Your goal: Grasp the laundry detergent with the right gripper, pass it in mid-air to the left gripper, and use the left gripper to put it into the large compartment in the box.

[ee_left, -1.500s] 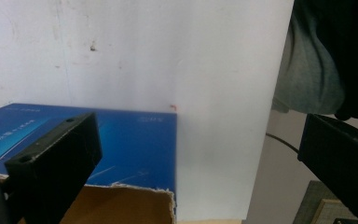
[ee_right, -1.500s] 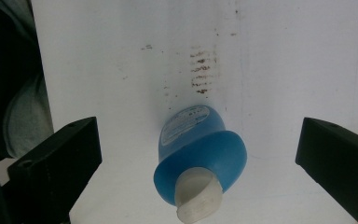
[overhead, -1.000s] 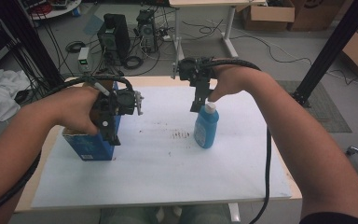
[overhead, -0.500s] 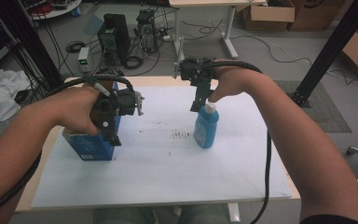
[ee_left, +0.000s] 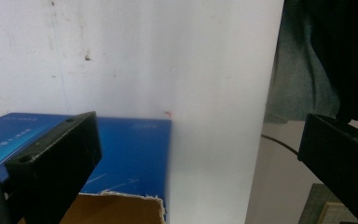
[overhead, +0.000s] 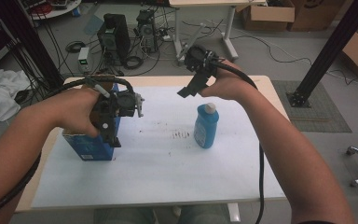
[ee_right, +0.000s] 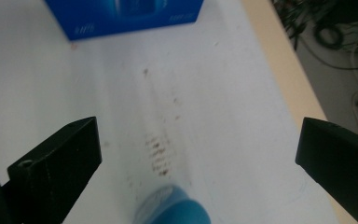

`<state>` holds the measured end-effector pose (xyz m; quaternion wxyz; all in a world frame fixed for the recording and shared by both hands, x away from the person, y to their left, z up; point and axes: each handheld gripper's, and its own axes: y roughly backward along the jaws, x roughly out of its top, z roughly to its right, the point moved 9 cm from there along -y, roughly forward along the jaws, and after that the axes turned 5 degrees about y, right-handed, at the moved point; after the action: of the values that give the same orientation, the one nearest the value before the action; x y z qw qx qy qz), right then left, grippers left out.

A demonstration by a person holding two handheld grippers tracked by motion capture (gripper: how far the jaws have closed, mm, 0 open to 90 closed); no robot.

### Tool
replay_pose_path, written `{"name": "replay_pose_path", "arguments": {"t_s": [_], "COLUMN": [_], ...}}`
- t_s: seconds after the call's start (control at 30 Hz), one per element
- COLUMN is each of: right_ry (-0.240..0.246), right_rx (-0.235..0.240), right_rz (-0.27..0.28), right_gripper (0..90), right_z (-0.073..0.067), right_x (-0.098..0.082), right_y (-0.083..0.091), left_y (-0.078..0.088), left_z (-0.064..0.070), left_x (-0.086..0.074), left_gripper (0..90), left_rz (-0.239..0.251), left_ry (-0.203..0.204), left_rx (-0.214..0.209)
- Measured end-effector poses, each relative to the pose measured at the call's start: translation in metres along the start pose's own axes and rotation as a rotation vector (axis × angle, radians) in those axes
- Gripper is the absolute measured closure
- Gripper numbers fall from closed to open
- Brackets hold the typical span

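Letting go of the blue bottle (overhead: 206,126) and lifting my right gripper (overhead: 192,86) away.
It was down on the cap; now it is hanging above the bottle, jaws wide apart. My left gripper (overhead: 113,135), jaws apart too, is staying over the blue box (overhead: 87,145), left of the bottle.

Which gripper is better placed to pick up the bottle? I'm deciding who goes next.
Right, probably. The right gripper hangs open just behind and above the bottle, whose shoulder shows between its jaws in the right gripper view. The left gripper is over the box, farther from the bottle.
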<state>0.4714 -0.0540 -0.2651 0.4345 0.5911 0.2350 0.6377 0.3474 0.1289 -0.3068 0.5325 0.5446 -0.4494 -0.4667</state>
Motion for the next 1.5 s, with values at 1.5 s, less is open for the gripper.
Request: {"name": "replay_pose_path", "arguments": {"t_s": [1.5], "right_ry": [-0.532], "right_rx": [-0.391], "right_rz": [0.439], "right_gripper": [0.0], "right_z": [-0.051], "right_x": [-0.214], "right_y": [0.061], "left_y": [0.006], "left_z": [-0.003], "left_x": [-0.005], "left_gripper": [0.1], "left_rz": [0.006], "left_ry": [-0.034], "left_rx": [0.028]}}
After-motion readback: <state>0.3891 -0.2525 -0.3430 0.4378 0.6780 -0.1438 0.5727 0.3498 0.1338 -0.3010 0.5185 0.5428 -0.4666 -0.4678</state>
